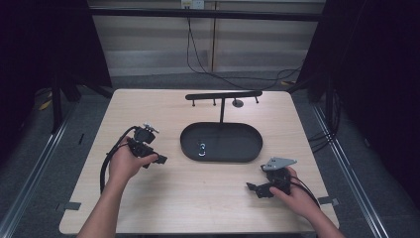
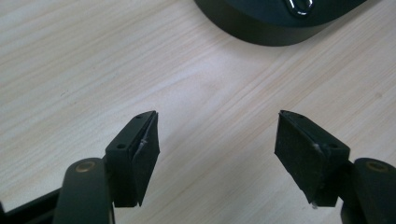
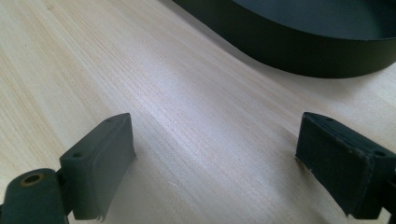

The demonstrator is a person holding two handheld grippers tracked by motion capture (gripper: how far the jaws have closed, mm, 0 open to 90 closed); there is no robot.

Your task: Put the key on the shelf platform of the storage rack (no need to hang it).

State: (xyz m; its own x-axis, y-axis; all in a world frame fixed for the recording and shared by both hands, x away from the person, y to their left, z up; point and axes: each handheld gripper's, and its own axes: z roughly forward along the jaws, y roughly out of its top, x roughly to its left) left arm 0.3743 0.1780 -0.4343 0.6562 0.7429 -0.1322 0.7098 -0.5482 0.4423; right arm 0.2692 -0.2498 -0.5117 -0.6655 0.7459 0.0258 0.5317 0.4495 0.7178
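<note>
A black oval tray (image 1: 233, 141) sits mid-table with a small shiny metal piece (image 1: 202, 149) lying in its left half. From the tray's back rises a thin black stand (image 1: 223, 95) with a crossbar and short pegs. My left gripper (image 1: 159, 159) hovers left of the tray, open, its jaws pointing toward it. In the left gripper view the left gripper (image 2: 217, 140) has bare wood between its pads, with the tray (image 2: 261, 28) and metal piece (image 2: 299, 5) ahead. My right gripper (image 1: 255, 188) rests low at the front right, open. In the right gripper view the right gripper (image 3: 215, 149) faces the tray wall (image 3: 303, 56).
The light wooden table (image 1: 198, 198) has bare room in front of the tray and at both sides. Cables (image 1: 198, 54) run across the floor behind the table. Dark curtains stand at both sides.
</note>
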